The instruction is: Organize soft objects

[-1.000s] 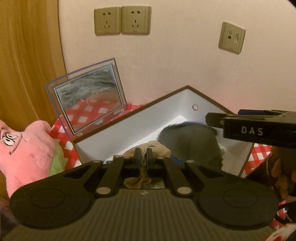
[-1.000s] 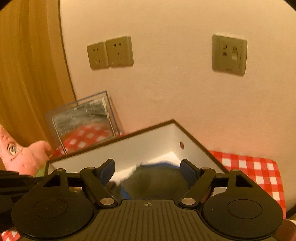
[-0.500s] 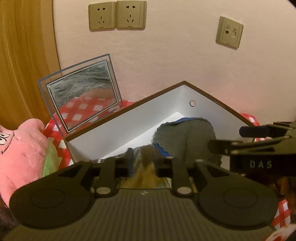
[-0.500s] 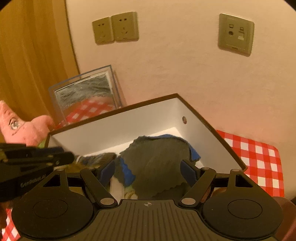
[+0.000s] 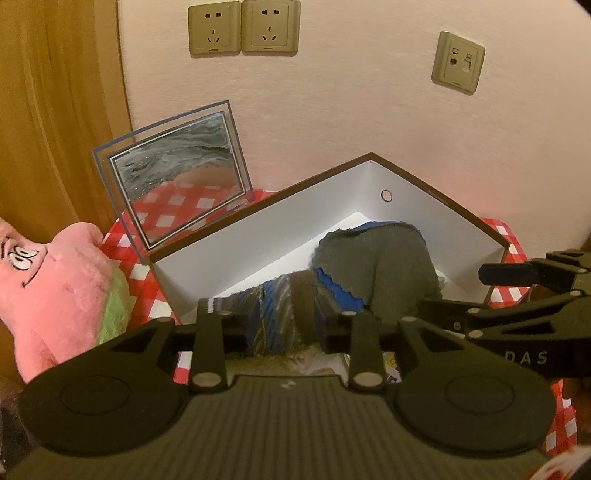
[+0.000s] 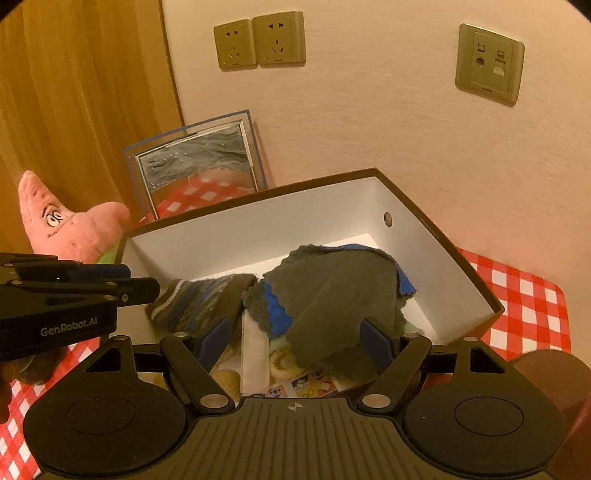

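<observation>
A white box with a brown rim (image 5: 436, 192) (image 6: 436, 229) stands on the checked table. In it lie a grey cloth with blue trim (image 5: 384, 266) (image 6: 332, 295), a striped brown and blue sock (image 5: 277, 314) (image 6: 199, 299) and other soft items (image 6: 280, 362). My left gripper (image 5: 282, 328) is open above the box's near edge, with the sock lying loose between its fingers. My right gripper (image 6: 293, 339) is open and empty over the box's near side. Each gripper shows from the side in the other's view, the left (image 6: 74, 291) and the right (image 5: 517, 295).
A pink star plush (image 5: 55, 288) (image 6: 70, 225) lies left of the box. A framed mirror (image 5: 173, 170) (image 6: 199, 162) leans on the wall behind. The table has a red checked cloth (image 6: 524, 295). A wooden panel (image 5: 48, 110) stands left. Wall sockets (image 5: 243, 26) are above.
My left gripper was shut on a soft item over the box, then opened wide; the striped sock now lies in the box. Both grippers have drawn back from the box.
</observation>
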The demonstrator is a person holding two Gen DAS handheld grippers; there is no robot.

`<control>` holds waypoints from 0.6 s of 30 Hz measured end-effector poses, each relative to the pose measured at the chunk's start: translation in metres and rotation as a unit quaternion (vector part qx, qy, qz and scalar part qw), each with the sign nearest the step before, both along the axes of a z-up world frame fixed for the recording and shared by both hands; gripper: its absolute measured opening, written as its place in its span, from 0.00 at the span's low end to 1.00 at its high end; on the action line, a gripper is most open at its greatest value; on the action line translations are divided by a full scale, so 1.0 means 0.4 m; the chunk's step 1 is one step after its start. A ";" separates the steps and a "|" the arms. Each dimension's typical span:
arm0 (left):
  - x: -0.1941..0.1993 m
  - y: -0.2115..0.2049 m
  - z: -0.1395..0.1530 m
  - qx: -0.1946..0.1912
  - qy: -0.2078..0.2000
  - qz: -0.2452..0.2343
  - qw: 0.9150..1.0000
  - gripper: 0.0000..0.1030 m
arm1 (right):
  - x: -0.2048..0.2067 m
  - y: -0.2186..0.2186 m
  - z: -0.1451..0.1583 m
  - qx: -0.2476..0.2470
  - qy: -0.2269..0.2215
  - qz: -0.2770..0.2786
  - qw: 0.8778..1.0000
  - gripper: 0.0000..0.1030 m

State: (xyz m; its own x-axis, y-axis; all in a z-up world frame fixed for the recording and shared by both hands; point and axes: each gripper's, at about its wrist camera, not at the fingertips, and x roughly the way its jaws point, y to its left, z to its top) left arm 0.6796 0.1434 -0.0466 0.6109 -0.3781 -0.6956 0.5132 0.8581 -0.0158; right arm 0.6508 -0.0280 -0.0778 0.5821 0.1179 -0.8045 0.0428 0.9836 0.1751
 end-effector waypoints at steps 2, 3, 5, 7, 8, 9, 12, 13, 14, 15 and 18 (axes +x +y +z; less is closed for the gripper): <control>-0.010 0.006 0.008 0.001 0.000 0.002 1.000 0.28 | -0.009 0.001 0.006 0.001 -0.002 0.000 1.000 0.75; -0.014 0.009 0.012 0.001 -0.001 0.003 1.000 0.28 | -0.016 0.002 0.011 0.003 -0.003 0.000 1.000 0.75; -0.028 0.015 0.023 0.000 -0.003 0.004 1.000 0.29 | -0.028 0.005 0.022 0.006 -0.008 0.002 1.000 0.75; -0.045 0.022 0.035 -0.002 -0.007 0.006 1.000 0.31 | -0.045 0.010 0.038 0.010 -0.015 0.006 1.000 0.75; -0.052 0.025 0.042 -0.003 -0.008 0.007 1.000 0.32 | -0.055 0.013 0.046 0.013 -0.020 0.009 1.000 0.75; -0.063 0.030 0.049 -0.004 -0.009 0.009 1.000 0.33 | -0.067 0.016 0.054 0.016 -0.024 0.013 0.999 0.75; -0.101 0.041 0.070 -0.010 -0.015 0.012 1.000 0.37 | -0.105 0.023 0.080 0.026 -0.036 0.018 0.999 0.75; -0.118 0.045 0.077 -0.011 -0.018 0.011 1.000 0.39 | -0.122 0.024 0.089 0.031 -0.041 0.019 0.999 0.75; -0.135 0.049 0.082 -0.012 -0.020 0.009 1.000 0.40 | -0.141 0.024 0.097 0.035 -0.044 0.019 0.998 0.75; -0.150 0.052 0.087 -0.013 -0.021 0.008 1.000 0.41 | -0.159 0.023 0.105 0.039 -0.048 0.020 0.998 0.75; -0.208 0.061 0.096 -0.015 -0.025 0.001 1.000 0.45 | -0.219 0.017 0.127 0.050 -0.056 0.016 0.997 0.75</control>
State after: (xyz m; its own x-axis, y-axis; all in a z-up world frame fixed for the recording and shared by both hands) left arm 0.5962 0.1679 -0.0081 0.6453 -0.3975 -0.6523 0.5122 0.8587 -0.0165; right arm 0.5631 -0.0212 -0.0270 0.6629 0.2137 -0.7175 -0.0133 0.9616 0.2741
